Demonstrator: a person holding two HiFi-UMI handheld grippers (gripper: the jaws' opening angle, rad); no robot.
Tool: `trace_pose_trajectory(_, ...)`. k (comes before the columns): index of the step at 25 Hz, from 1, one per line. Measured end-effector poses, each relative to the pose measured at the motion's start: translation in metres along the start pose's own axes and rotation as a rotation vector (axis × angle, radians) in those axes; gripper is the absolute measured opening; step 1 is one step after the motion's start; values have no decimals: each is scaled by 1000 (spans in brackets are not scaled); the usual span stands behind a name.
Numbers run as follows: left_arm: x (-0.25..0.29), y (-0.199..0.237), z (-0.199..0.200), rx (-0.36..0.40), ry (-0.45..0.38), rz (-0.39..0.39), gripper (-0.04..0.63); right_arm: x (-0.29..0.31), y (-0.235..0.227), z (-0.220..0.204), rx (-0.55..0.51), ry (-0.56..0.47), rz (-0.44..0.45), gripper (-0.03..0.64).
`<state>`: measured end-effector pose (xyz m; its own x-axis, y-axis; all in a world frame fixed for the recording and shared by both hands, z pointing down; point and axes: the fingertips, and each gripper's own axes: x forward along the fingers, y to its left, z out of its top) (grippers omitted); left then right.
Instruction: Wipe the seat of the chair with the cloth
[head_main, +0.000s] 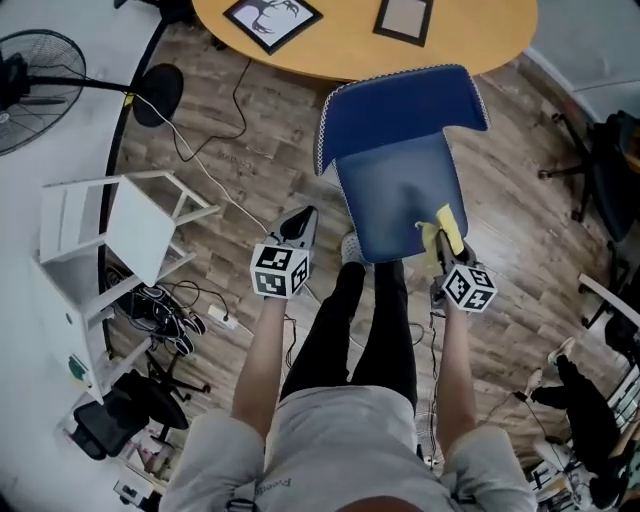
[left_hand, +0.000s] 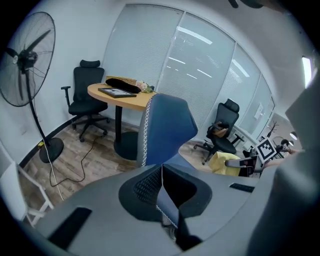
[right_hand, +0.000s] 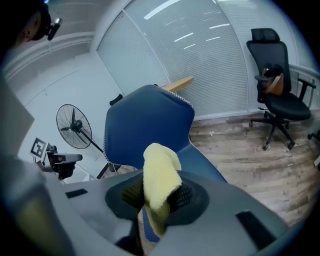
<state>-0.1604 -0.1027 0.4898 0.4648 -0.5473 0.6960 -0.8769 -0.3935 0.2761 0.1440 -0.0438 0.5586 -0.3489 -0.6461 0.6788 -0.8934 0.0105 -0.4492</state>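
Wood floor (head_main: 250, 150) surrounds blue chair (head_main: 395, 195); right gripper (head_main: 440, 250) squeezes yellow cloth (head_main: 447, 228) at seat's lower-right edge; left gripper (head_main: 303, 215) closed, empty.

We take this for an office: black swivel chairs (left_hand: 89, 82), a round desk (left_hand: 132, 102), blinds (left_hand: 145, 50) on glass walls, and a standing fan (left_hand: 27, 60).

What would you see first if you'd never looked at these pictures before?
The big blue chair in the middle, right in front of the person's legs. Next the bright yellow cloth, pinched in the right claw by the near right corner of the seat. Behind the chair is a wooden table with two picture frames on it.
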Motion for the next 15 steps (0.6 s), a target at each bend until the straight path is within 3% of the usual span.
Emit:
trace_pose_trajectory(4, 28, 23, 21, 10, -56, 60, 29, 46, -38, 32, -134, -21, 7, 83)
trace_pose_trajectory(9, 61, 31, 61, 47, -130, 92, 36, 83, -99, 100, -321, -59, -60, 83)
trace_pose_trajectory(10, 68, 31, 68, 53, -138, 89, 82, 89, -109, 109, -369, -50, -76, 83)
trace_pose_trajectory(11, 73, 32, 73, 56, -143, 85, 179, 97, -116, 115, -419, -37, -90, 83)
trace_pose_trajectory(15, 86, 46, 89, 68, -160, 109, 223, 131, -121, 128, -580, 9, -103, 84)
